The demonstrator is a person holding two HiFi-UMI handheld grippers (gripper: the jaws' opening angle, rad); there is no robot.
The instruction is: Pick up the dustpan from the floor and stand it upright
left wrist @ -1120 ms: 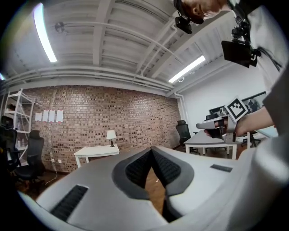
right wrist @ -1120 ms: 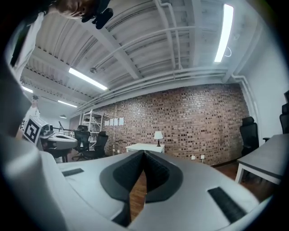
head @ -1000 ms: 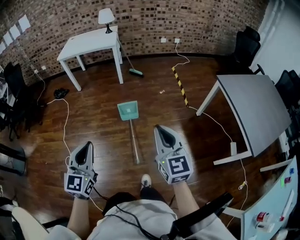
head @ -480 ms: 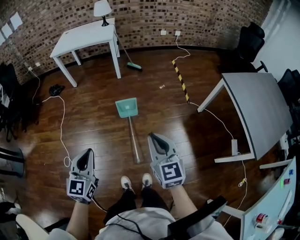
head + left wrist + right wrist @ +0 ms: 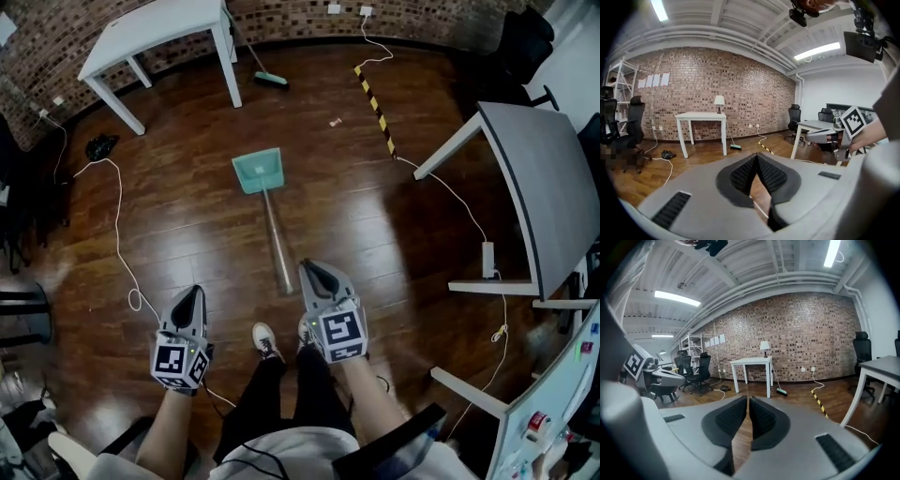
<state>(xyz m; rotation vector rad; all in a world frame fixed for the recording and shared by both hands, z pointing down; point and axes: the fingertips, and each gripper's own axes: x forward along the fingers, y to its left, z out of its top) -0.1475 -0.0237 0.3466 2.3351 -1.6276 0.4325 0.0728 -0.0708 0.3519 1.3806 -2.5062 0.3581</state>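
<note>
The teal dustpan (image 5: 258,171) lies flat on the wood floor, its long handle (image 5: 277,246) running back toward me. My right gripper (image 5: 307,266) hangs just right of the handle's near end, apart from it. Its jaws have just been opening and stand a thin slit apart with nothing between them (image 5: 748,398). My left gripper (image 5: 193,291) is well to the left of the handle, above the floor. Its fingertips meet at the tip and hold nothing (image 5: 756,155).
A white table (image 5: 150,33) and a broom (image 5: 272,80) stand at the far wall. At the right is a grey table (image 5: 553,178). A white cable (image 5: 117,239) snakes over the floor at left, and yellow-black tape (image 5: 375,101) lies beyond the dustpan. The person's shoes (image 5: 265,339) are between the grippers.
Both grippers have sunk toward the floor and the view has dipped with them. The right gripper's tip now sits close beside the handle's near end. The dustpan has not moved.
</note>
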